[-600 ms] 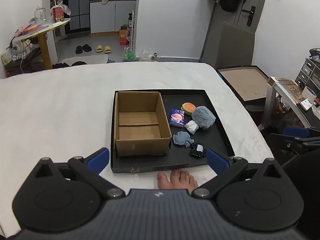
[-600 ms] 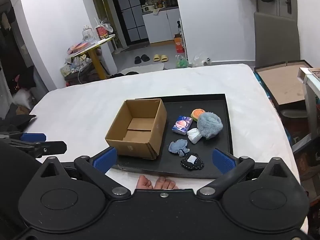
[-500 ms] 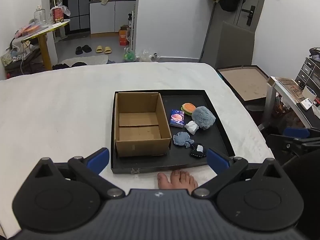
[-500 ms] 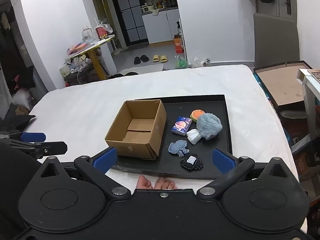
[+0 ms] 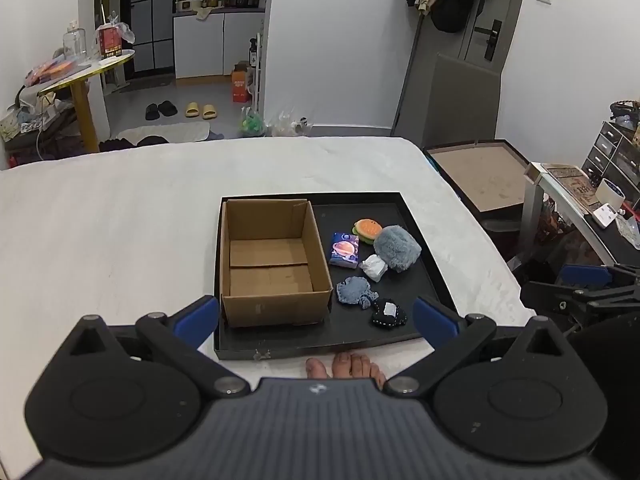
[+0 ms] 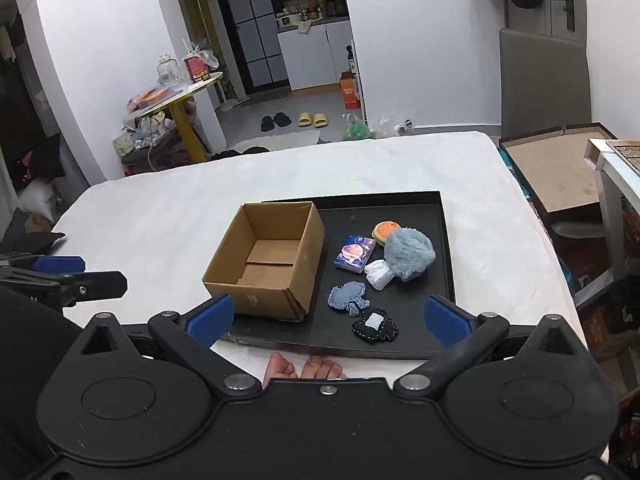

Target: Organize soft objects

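Bed (image 5: pixel 120 220): white cover, bearing a black tray (image 5: pixel 434 280).
Box (image 5: pixel 272 260): brown cardboard, open-topped, empty, in the tray's left half.
Packet (image 5: pixel 345 250): blue, just right of the box.
Burger toy (image 5: pixel 367 229), grey plush (image 5: pixel 397 249), white wad (image 5: pixel 374 267): clustered at the tray's right, plush touching wad.
Denim patch (image 5: pixel 354 290), black patch (image 5: pixel 388 313): nearer the front rim.
Left gripper (image 5: pixel 316 318): jaws wide apart, nothing between, above the tray's front edge.
Right gripper (image 6: pixel 328 320): likewise wide, empty.
Toes (image 5: pixel 346 364): below the tray.
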`<move>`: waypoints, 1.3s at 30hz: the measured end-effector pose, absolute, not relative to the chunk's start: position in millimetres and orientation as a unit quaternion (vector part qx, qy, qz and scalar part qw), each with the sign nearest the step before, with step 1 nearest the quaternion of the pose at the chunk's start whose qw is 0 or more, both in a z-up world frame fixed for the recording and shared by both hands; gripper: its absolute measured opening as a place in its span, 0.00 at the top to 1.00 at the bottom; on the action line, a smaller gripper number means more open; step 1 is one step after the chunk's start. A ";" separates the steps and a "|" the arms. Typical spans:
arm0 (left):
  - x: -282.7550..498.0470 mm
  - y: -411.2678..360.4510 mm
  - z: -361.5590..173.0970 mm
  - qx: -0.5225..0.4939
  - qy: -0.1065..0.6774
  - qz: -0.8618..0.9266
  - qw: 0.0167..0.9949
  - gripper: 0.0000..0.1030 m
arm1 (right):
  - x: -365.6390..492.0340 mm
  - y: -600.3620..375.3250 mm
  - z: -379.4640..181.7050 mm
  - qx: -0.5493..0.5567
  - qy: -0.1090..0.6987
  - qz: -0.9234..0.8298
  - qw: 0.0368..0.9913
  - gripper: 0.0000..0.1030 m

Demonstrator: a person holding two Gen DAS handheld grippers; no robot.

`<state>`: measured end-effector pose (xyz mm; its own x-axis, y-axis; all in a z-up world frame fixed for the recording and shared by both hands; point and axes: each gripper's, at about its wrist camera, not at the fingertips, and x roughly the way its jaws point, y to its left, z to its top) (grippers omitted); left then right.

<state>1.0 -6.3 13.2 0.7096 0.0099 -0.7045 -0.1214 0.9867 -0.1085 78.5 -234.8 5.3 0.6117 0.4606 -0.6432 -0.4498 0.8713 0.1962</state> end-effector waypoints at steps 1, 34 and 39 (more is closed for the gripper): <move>0.6 -6.5 14.7 -0.073 0.378 0.035 0.922 0.00 | 79.2 -235.6 5.9 0.007 0.360 0.254 0.898 0.00; -4.3 -1.6 26.6 -0.081 0.374 0.037 0.923 0.01 | 72.4 -231.4 18.8 0.001 0.355 0.238 0.904 0.00; -3.0 -1.3 26.6 -0.084 0.373 0.034 0.923 0.01 | 73.1 -231.9 18.9 0.004 0.357 0.235 0.904 0.00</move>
